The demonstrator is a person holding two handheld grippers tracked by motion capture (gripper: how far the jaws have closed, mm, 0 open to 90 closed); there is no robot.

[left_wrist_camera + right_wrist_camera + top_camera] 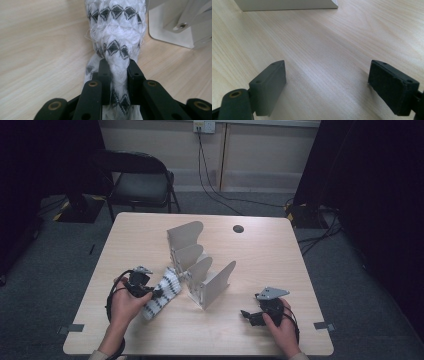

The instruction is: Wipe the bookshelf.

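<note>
A white knitted sock with black diamond bands (161, 293) lies on the wooden table (260, 260) just left of a pale file rack with several curved dividers (197, 265). My left gripper (156, 293) is shut on the sock; in the left gripper view the black pads (104, 75) pinch a bunched fold of the sock (116, 30), whose far end stretches toward the rack's base (172, 27). My right gripper (245, 315) rests low over bare wood at the front right, open, with nothing between its pads (270, 86). The rack's bottom edge (287, 5) lies ahead of it.
A round cable hole (238, 228) sits in the table's far side. A black folding chair (142, 180) stands beyond the far left corner. Cables (220, 195) trail over the grey carpet behind. Tape marks (70, 328) flank the front corners.
</note>
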